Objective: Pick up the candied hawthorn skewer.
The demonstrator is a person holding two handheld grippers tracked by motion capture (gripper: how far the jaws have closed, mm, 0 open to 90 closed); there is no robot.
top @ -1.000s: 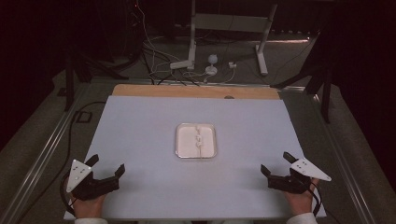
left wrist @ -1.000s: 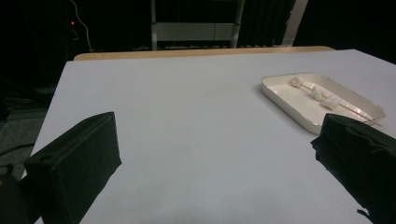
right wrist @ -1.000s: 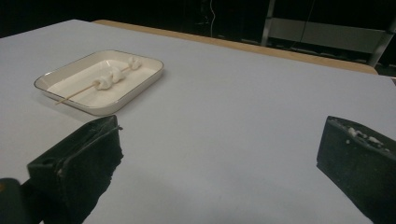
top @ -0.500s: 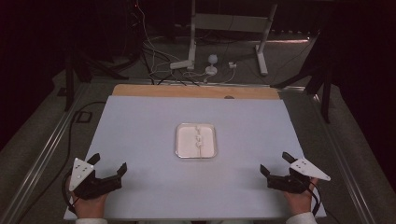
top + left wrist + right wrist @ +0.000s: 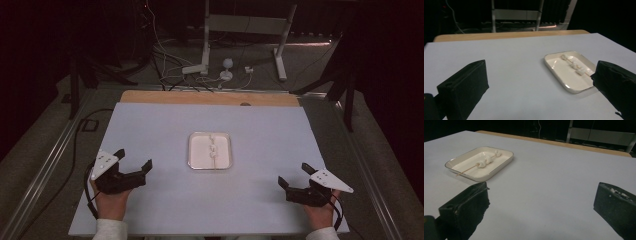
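White tray point(image 5: 210, 150) sits mid-table on the pale sheet point(image 5: 250, 130), holding a wooden skewer point(image 5: 467, 170) with white marshmallow pieces point(image 5: 487, 160). Left gripper point(image 5: 133, 165) and right gripper point(image 5: 293, 176) rest near the front edge, jaws wide, both holding nothing, well apart from tray. Path between is bare sheet.

place: a lab or recording room, dark around the edges
table: white sheet point(image 5: 165, 125) laid over a wooden board point(image 5: 200, 97)
floor: grey carpet, loose cables point(image 5: 165, 65) trailing across it
background: white metal stand legs point(image 5: 282, 45), black frame posts point(image 5: 75, 80)
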